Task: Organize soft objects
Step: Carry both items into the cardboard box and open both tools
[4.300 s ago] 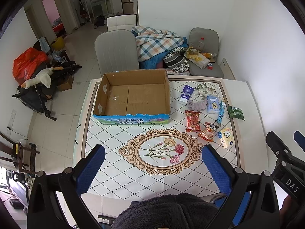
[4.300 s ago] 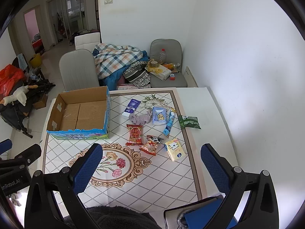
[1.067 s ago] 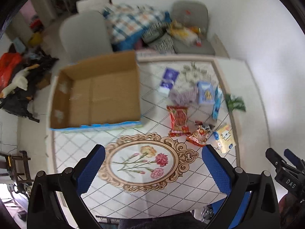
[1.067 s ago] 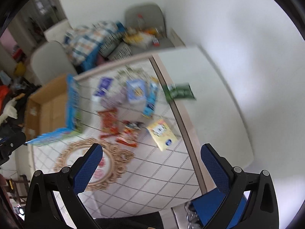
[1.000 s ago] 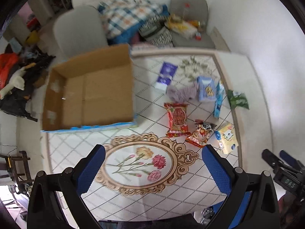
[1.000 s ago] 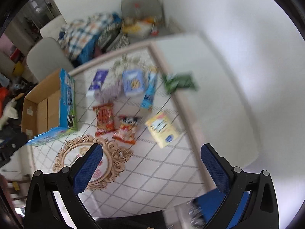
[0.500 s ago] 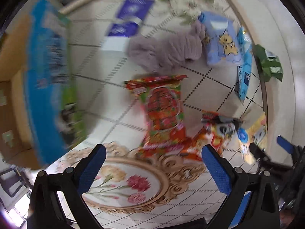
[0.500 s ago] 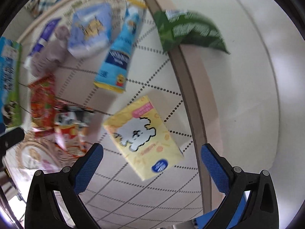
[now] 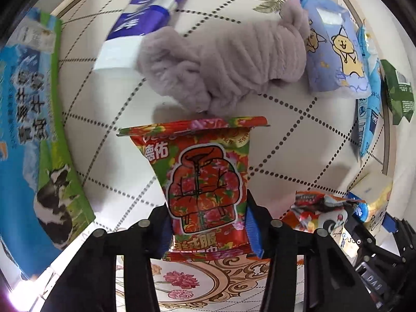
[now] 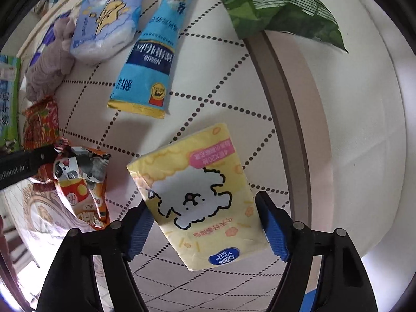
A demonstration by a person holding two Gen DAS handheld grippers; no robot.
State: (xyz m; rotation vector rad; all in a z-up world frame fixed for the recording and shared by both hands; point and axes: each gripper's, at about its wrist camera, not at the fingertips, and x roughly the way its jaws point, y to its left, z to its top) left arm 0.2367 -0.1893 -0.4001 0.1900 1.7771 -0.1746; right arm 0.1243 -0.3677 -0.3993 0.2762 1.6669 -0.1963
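In the left wrist view my left gripper (image 9: 208, 223) is shut on a red flowered packet (image 9: 205, 182), its blue pads pressed on both sides of the packet's lower half. A grey-purple fluffy cloth (image 9: 226, 70) lies just beyond it. In the right wrist view my right gripper (image 10: 205, 226) is shut on a yellow tissue pack (image 10: 200, 197) with a white dog print, pads touching both of its edges. The cardboard box (image 9: 31, 130) with the blue-green printed side stands at the left.
On the patterned tablecloth (image 10: 221, 104) lie a purple pack (image 9: 153, 7), a lavender bear-print tissue pack (image 10: 106, 18), a light blue sachet (image 10: 153, 59), a green bag (image 10: 275, 7) and an orange panda packet (image 10: 80, 187). The table's white edge (image 10: 351, 130) runs at the right.
Both grippers came down from high above the table and closed. The left one took hold of the red packet, the right one took hold of the yellow tissue pack.
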